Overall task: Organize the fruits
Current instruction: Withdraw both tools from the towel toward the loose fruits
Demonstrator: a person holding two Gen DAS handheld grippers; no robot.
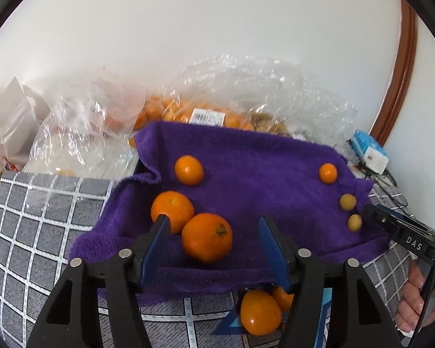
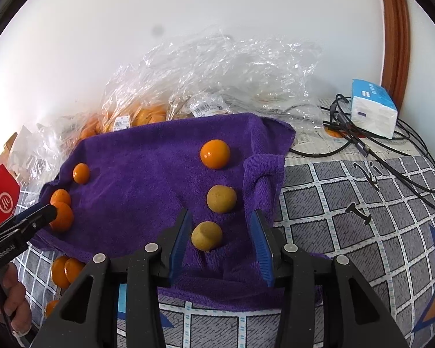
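Orange and tan fruit on purple, over a grey grid

A purple towel (image 2: 148, 174) carries bright orange fruits (image 1: 207, 237) and two dull yellow-tan ones (image 2: 206, 235); the surface (image 2: 333, 217) is grey with white grid lines; each black gripper (image 1: 213, 250) has blue pads; far right, a blue-and-white pack (image 2: 372, 108).

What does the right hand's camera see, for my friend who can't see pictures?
The right gripper hangs open around a yellowish fruit on a purple towel. Another yellowish fruit and several oranges lie on it too.
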